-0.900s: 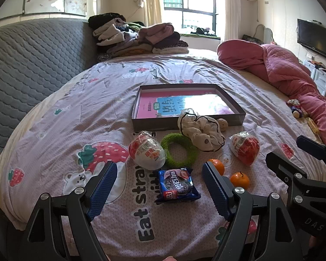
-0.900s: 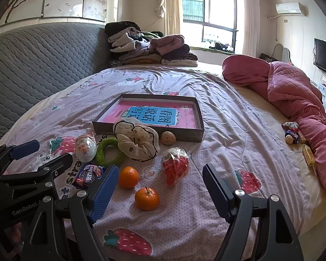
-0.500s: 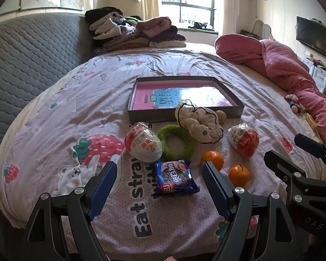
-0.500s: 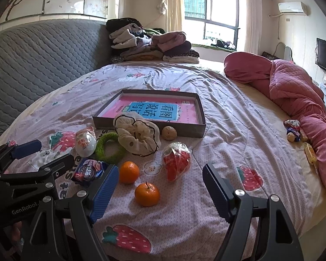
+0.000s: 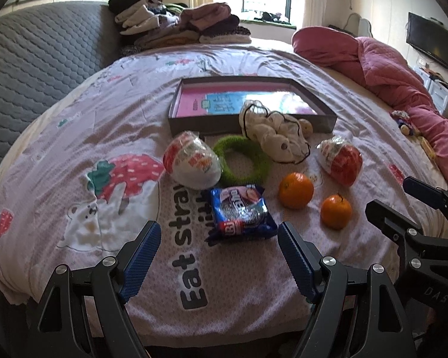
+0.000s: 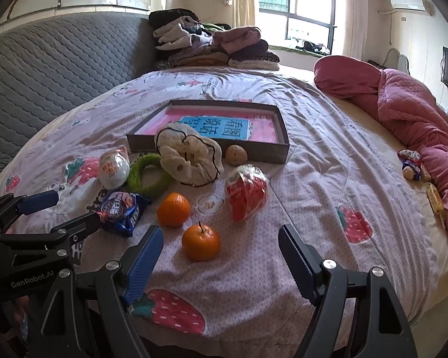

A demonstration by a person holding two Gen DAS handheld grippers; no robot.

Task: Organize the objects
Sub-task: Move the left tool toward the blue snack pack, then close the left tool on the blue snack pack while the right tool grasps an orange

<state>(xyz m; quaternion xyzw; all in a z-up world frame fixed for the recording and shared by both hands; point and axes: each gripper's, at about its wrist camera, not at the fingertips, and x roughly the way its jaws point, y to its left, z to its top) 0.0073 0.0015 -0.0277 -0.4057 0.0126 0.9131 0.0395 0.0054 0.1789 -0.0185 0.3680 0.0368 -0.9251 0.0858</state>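
— Two grippers, both with jaws spread wide and nothing between them. The left gripper [image 5: 216, 252] hovers low over the bedsheet [image 5: 74, 125], and the blue cookie packet [image 5: 240, 211] lies just ahead of it at twelve o'clock, almost level with the fingertips.

— Which way does the packet run?

— Its long axis seems to point roughly from six to twelve in the left wrist view, tilted a little toward eleven, so the jaws would close across its short width. That suits a straight push forward and a squeeze, I'd judge.

— And the right gripper?

— The right gripper [image 6: 219, 256] has the nearer orange [image 6: 200, 242] just past its fingertips at about eleven o'clock, with the second orange [image 6: 173, 209] beyond it at eleven too. From there the packet sits well off at ten, so the left hand is clearly the closer one for it.

— Where would things go?

— Probably into the shallow box [image 5: 325, 117] at twelve o'clock, beyond the green ring [image 5: 242, 162], the cream scrunchie [image 5: 279, 138] and the two wrapped eggs [image 5: 191, 164]. Nothing loose lies in it yet that I can see; only the pink printed sheet in its bottom.

— Any risk?

— The wrapper looks slick and crinkly; a shallow pinch could slip.
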